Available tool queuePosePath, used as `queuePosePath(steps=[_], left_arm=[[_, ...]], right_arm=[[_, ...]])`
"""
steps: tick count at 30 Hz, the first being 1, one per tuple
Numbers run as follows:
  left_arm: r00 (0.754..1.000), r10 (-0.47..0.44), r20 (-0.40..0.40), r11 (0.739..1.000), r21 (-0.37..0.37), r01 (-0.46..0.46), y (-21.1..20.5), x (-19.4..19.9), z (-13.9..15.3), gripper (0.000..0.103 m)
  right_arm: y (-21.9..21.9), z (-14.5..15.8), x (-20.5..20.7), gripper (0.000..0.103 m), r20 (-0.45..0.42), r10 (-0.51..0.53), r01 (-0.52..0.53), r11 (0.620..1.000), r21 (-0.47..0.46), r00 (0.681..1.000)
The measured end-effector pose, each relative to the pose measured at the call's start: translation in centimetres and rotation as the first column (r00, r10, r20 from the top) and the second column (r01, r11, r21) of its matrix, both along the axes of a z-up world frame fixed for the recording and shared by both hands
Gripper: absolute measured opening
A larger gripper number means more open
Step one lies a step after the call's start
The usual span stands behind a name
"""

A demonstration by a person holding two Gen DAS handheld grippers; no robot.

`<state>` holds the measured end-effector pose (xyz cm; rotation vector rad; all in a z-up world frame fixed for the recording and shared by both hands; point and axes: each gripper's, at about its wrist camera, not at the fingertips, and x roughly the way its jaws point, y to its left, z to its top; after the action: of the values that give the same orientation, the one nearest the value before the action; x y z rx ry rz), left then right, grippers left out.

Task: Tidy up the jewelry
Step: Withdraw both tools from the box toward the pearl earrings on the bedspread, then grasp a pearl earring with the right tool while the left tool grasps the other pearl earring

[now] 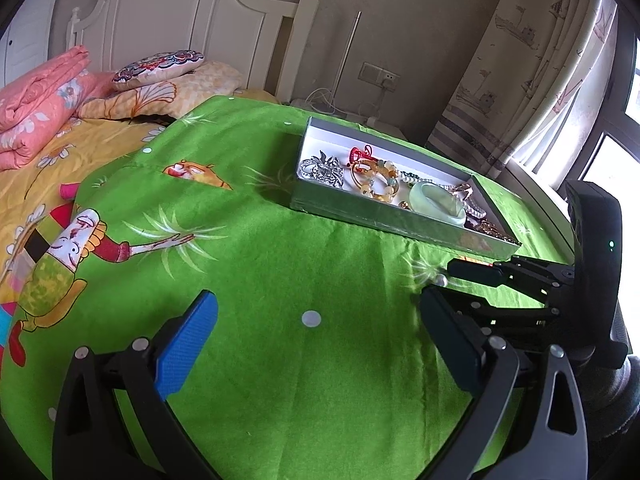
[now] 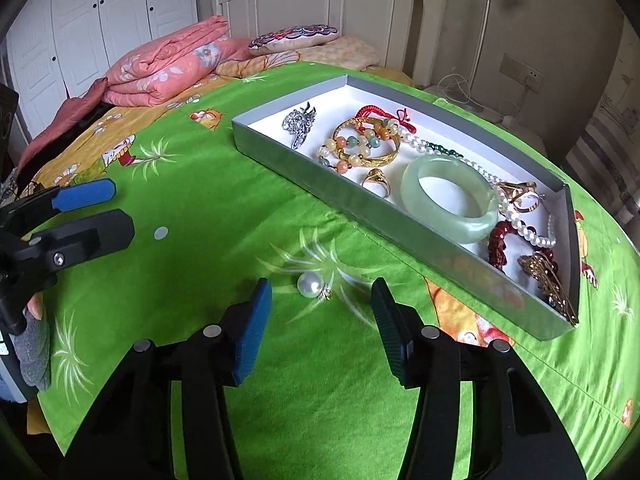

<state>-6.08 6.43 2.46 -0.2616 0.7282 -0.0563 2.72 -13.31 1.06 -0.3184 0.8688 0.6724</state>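
A pearl pendant (image 2: 309, 284) lies on the green cloth, just ahead of my right gripper (image 2: 322, 300), which is open with the pearl between and slightly beyond its fingertips. The pearl also shows in the left wrist view (image 1: 440, 279). A grey tray (image 2: 280, 151) with a white floor holds a jade bangle (image 2: 452, 196), a gold bangle, beaded bracelets, a pearl necklace, a silver brooch, rings and a red bracelet. My left gripper (image 1: 316, 312) is open and empty over bare cloth, left of the tray (image 1: 340, 208).
The green cloth (image 2: 200, 184) covers a bed. Folded pink quilt (image 2: 168, 64) and pillows lie at the far end by the white headboard. A curtain and window (image 1: 560, 80) stand at the right. A wall socket with cables is behind the tray.
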Motion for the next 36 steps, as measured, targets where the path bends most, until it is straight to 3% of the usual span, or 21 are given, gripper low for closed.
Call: queuePosePath(steps=[5, 8, 13, 17, 21, 24, 30, 36], left_arm=[[1.0, -0.002, -0.002, 1.0, 0.0, 0.002, -0.1, 0.0, 0.0, 0.1], [1.0, -0.009, -0.008, 1.0, 0.002, 0.009, -0.2, 0.2, -0.2, 0.1], [0.999, -0.033, -0.025, 0.999, 0.024, 0.034, -0.8, 0.5, -0.4, 0.1], [0.996, -0.081, -0.044, 0.992, 0.091, 0.085, -2.3, 0.5, -0.4, 0.1], [0.985, -0.166, -0.045, 0.959, 0.227, 0.172, -5.5, 0.0, -0.1, 0.1], [0.971, -0.234, -0.057, 0.932, 0.272, 0.241, -8.0, 0.0, -0.2, 0.099], [0.937, -0.308, -0.165, 0.885, 0.311, 0.346, -11.5, 1.7, -1.8, 0.063], [0.932, -0.32, -0.173, 0.893, 0.275, 0.357, -11.5, 2.4, -2.1, 0.04]], right_arm=[[0.2, 0.1, -0.4, 0.031, 0.005, 0.013, -0.013, 1.0, 0.001, 1.0], [-0.3, 0.2, -0.4, 0.018, 0.007, -0.005, 0.005, 1.0, 0.005, 1.0], [-1.4, 0.8, -1.2, 0.018, 0.021, -0.018, 0.017, 0.999, 0.051, 1.0], [-3.5, 1.3, -2.1, 0.018, 0.03, -0.05, 0.047, 0.995, 0.09, 0.998], [-6.4, 1.7, -2.9, 0.018, 0.038, -0.101, 0.096, 0.989, 0.113, 0.994], [-8.5, 1.6, -3.1, 0.018, 0.019, -0.135, 0.131, 0.981, 0.141, 0.991], [-10.0, 1.7, -3.8, 0.018, 0.019, -0.153, 0.148, 0.976, 0.161, 0.988], [-9.9, 1.7, -3.8, 0.018, 0.016, -0.149, 0.145, 0.976, 0.161, 0.989]])
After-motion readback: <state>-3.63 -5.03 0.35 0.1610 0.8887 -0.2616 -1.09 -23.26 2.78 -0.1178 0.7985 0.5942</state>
